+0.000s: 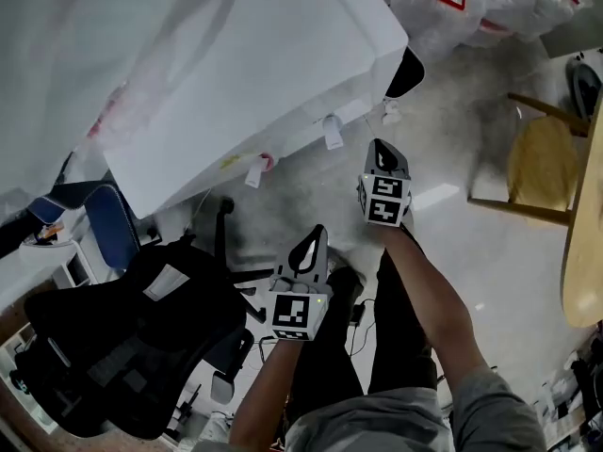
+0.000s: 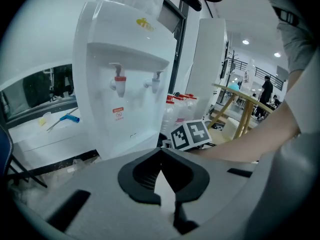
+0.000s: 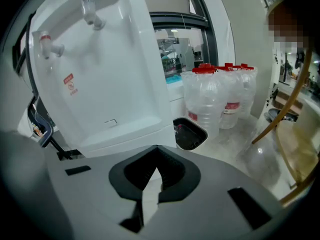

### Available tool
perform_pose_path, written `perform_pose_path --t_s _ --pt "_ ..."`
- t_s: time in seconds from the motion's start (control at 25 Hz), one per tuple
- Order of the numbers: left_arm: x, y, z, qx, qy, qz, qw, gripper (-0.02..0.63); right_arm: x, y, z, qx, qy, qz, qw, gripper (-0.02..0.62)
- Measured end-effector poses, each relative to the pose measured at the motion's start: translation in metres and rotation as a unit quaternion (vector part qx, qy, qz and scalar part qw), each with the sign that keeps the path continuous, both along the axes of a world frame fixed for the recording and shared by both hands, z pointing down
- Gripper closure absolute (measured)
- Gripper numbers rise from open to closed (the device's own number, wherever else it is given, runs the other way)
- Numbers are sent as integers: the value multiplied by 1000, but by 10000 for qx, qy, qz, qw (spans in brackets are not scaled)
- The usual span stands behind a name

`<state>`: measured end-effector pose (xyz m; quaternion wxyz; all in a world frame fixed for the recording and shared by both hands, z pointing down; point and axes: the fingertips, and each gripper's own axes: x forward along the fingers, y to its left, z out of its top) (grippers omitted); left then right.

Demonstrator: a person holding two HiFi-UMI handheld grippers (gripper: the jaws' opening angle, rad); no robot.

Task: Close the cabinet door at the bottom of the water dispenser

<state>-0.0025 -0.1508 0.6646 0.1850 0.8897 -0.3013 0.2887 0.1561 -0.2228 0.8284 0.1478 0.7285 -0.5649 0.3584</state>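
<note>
The white water dispenser [image 1: 254, 73] stands ahead, seen from above in the head view. In the left gripper view the dispenser [image 2: 125, 59] shows its red tap [image 2: 119, 84] and blue tap [image 2: 155, 80]. In the right gripper view the dispenser [image 3: 100, 69] fills the left. Its bottom cabinet door is hidden behind the gripper bodies. My left gripper [image 1: 309, 243] [image 2: 160, 154] is shut and empty, short of the dispenser. My right gripper [image 1: 381, 151] [image 3: 156, 151] is also shut and empty, closer to the dispenser's front.
A black office chair [image 1: 132, 337] sits at my left. Several water bottles [image 3: 220, 99] stand right of the dispenser, with a black bin [image 3: 189, 134] beside them. A wooden stool [image 1: 537, 168] and a table edge [image 1: 584, 243] are at the right.
</note>
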Motion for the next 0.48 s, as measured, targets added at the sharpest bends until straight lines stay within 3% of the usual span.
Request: perform_pose_path --t_s 0.48 --pt "-13 16 -65 207 51 -40 9998 600 -12 33 -111 523 -17 -238 9983 588"
